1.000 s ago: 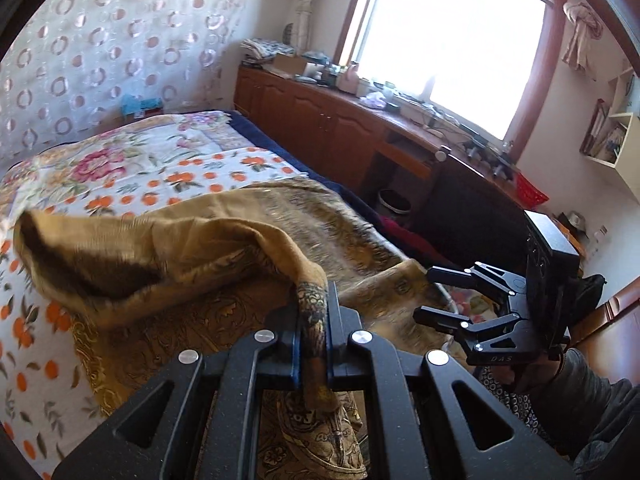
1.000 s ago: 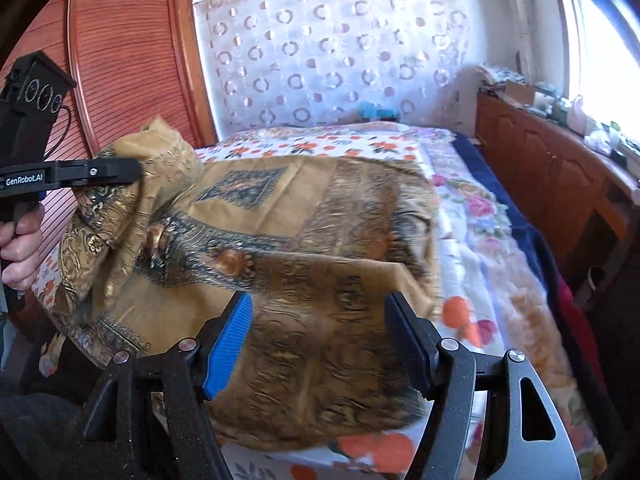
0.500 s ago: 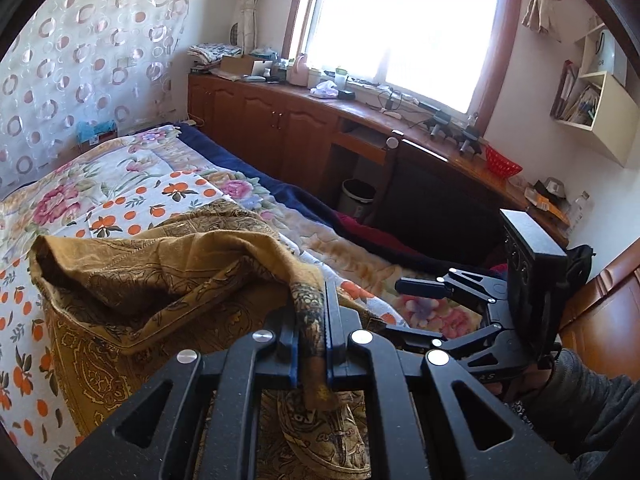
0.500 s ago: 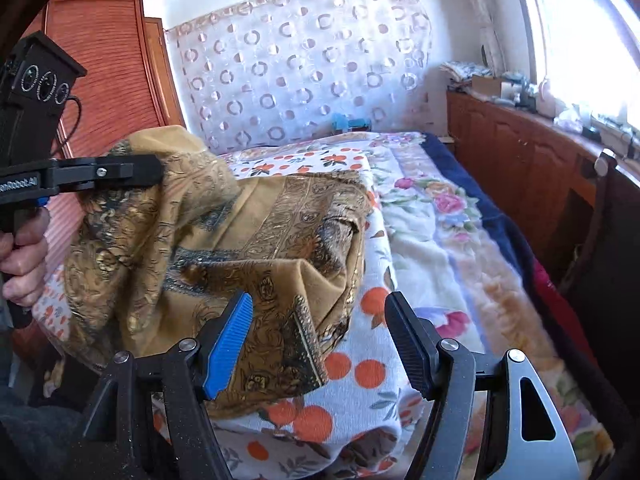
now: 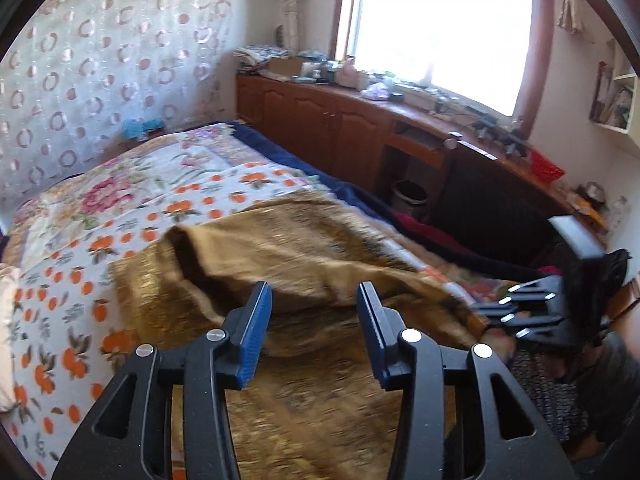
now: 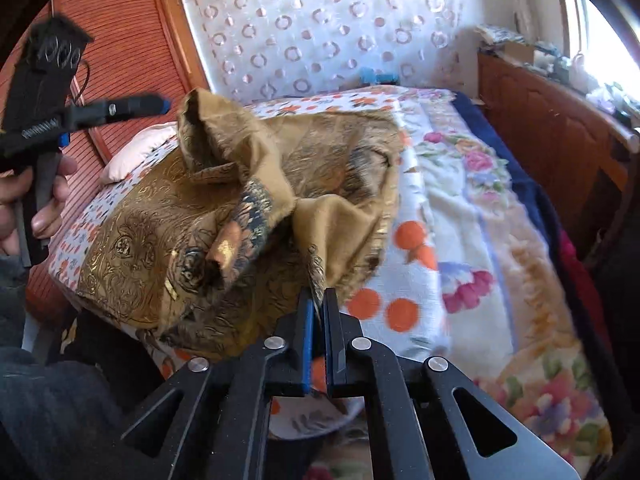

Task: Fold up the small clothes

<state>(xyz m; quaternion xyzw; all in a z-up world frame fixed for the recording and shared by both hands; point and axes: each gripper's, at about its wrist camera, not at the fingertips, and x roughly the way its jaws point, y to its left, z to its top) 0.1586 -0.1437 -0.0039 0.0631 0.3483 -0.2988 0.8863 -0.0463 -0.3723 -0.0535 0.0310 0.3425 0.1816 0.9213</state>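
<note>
While the right gripper (image 6: pixel 317 300) is clamped on a corner of the gold patterned cloth (image 6: pixel 248 200) and the left gripper (image 5: pixel 314 304) is opening with nothing between its jaws, the cloth lies rumpled on the flowered bed (image 5: pixel 132 184), only partly folded, not yet flattened.

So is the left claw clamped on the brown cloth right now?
No: the left claw is opening, its blue pads apart with nothing between them, and the brown cloth lies beyond.
</note>
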